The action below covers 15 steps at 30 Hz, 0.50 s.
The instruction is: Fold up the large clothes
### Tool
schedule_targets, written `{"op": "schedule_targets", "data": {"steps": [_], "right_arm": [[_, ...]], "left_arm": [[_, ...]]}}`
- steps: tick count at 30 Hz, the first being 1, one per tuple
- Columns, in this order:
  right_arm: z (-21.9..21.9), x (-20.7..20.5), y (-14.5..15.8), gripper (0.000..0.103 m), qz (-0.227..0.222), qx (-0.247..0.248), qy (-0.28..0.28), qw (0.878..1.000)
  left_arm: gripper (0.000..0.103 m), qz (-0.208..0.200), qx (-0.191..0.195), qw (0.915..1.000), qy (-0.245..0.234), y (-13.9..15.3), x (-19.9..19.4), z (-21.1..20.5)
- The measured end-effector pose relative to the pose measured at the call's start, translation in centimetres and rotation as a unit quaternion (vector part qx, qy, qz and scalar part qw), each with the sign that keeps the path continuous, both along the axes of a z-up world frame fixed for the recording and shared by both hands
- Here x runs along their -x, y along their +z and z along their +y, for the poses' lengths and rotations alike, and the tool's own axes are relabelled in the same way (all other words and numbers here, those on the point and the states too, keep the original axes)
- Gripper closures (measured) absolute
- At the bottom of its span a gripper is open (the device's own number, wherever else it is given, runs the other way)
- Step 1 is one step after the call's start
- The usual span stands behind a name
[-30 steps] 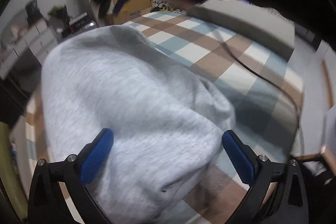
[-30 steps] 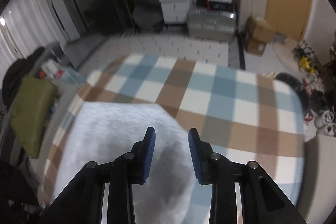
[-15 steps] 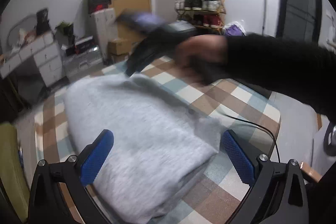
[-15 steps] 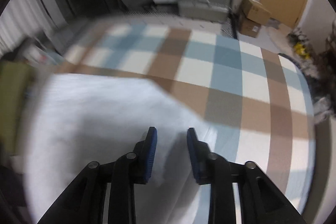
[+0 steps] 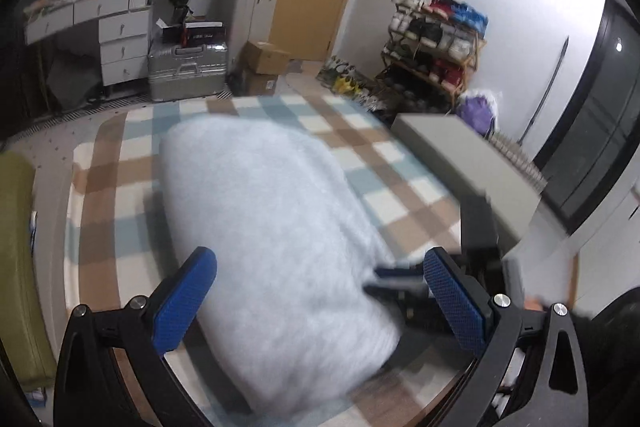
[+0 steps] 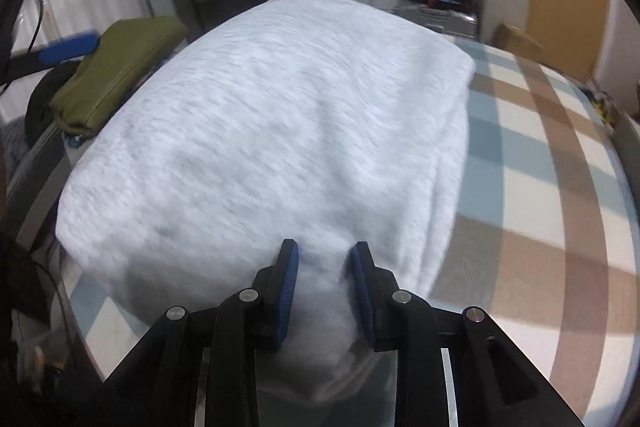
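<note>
Motion blur smears the grey garment (image 5: 272,227); the right gripper (image 5: 394,277) beside it is indistinct.

The garment (image 5: 276,227) was a large, pale grey piece of soft, fleecy knit, already folded into a thick, roughly rectangular bundle of several layers. It lay flat on a checked blanket (image 5: 120,179) of brown, light blue and cream squares. In the right wrist view the garment (image 6: 280,131) showed a smooth, faintly rippled top, rounded corners and stacked folded edges down its right side. Its near edge bunched up between the blue pads of the right gripper (image 6: 325,291). Motion blur softened its texture in both views.
</note>
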State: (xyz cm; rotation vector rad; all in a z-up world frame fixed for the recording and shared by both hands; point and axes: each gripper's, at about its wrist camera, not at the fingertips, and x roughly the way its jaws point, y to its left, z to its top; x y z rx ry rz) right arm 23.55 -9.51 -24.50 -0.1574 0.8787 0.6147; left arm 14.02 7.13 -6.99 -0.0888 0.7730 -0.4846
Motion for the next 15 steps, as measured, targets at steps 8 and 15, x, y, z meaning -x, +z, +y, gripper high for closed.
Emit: {"op": "schedule_targets", "data": {"steps": [8,15], "right_arm": [[-1.9,4.5,5.4,0.072,-0.017,-0.089,0.003,0.996],[1.2,5.2,1.1,0.065,0.044,-0.110,-0.003,0.993]], "left_arm": [[0.010,0.214,0.037,0.9700,-0.109,-5.4,-9.3,-3.6],[0.011,0.287,0.025,0.9473,-0.140,-10.0,-12.1,-5.9]]}}
